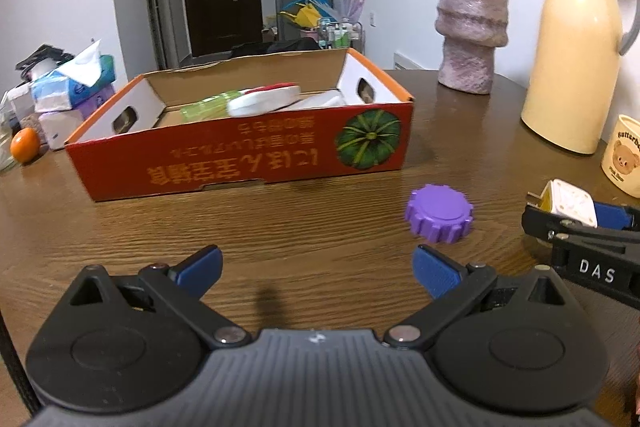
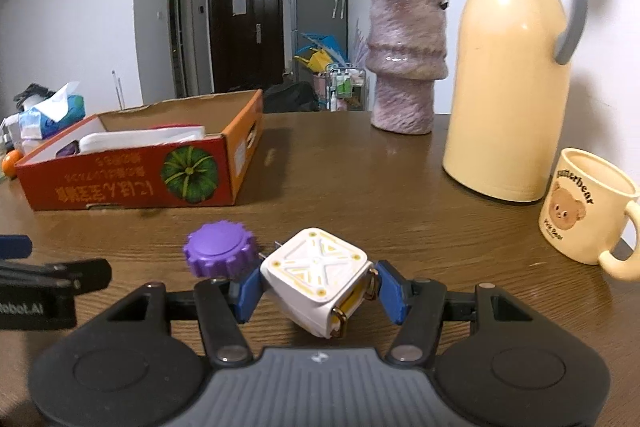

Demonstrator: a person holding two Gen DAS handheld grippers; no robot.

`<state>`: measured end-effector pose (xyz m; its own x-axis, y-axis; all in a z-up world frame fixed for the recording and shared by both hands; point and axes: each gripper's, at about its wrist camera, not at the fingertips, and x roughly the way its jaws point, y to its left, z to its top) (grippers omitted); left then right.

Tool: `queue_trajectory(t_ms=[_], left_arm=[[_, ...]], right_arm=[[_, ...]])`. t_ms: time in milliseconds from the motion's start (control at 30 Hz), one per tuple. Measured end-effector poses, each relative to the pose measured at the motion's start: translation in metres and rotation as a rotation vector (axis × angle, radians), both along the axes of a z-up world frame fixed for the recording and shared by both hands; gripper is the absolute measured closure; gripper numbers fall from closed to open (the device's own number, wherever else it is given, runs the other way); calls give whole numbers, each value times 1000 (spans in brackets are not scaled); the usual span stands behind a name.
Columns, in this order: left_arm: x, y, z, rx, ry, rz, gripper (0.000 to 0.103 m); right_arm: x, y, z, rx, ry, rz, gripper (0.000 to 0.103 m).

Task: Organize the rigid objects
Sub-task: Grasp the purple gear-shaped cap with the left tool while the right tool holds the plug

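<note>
My right gripper (image 2: 316, 287) is shut on a white and yellow plug adapter (image 2: 316, 281), tilted, just above the wooden table; it also shows in the left wrist view (image 1: 570, 203). A purple toothed cap (image 2: 220, 249) lies on the table just left of it, and shows in the left wrist view (image 1: 439, 213). My left gripper (image 1: 318, 269) is open and empty, low over the table, with the cap ahead to its right. An open red cardboard box (image 1: 240, 159) stands further back and holds a white and red item (image 1: 264, 99) and a green one (image 1: 208, 107).
A cream thermos jug (image 2: 508, 67), a bear mug (image 2: 584, 207) and a pink vase (image 2: 404, 63) with flowers stand at the right and back. Tissue packs (image 1: 72, 87) and an orange (image 1: 25, 145) lie at the left of the table (image 1: 280, 223).
</note>
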<state>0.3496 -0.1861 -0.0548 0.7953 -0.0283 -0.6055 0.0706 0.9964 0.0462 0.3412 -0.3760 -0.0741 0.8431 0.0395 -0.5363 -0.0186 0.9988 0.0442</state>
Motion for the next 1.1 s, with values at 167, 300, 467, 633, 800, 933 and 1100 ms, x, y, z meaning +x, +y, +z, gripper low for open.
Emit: queue_trajectory(t_ms=[167,300,467,633,800,933,1100], left_arm=[[9,-20,-3,-1,4,-25,0],[18,-35,-6,8,13,-35,0],[30,-52,-11,-2,28,-36,0],[44,-68,-15,0,54,-51,0],[54,-74,-20,-17,82,-49,0],[59,-75,-21,-29,78,-42,1],[63,-77,-21,-38,79,-44,8]], right_arm=[[-1,-16,3,12,-21,-13,44],[1,-28,4,24,-27,-24,44],[1,-42,7,40,-52,-38,44],[0,-56,9,56,-66,-57,44],[1,-63,10,69,-76,-60,44],[4,-66,8,74,-82,-59,44],[5,-65,7,75,-82,-60,44]])
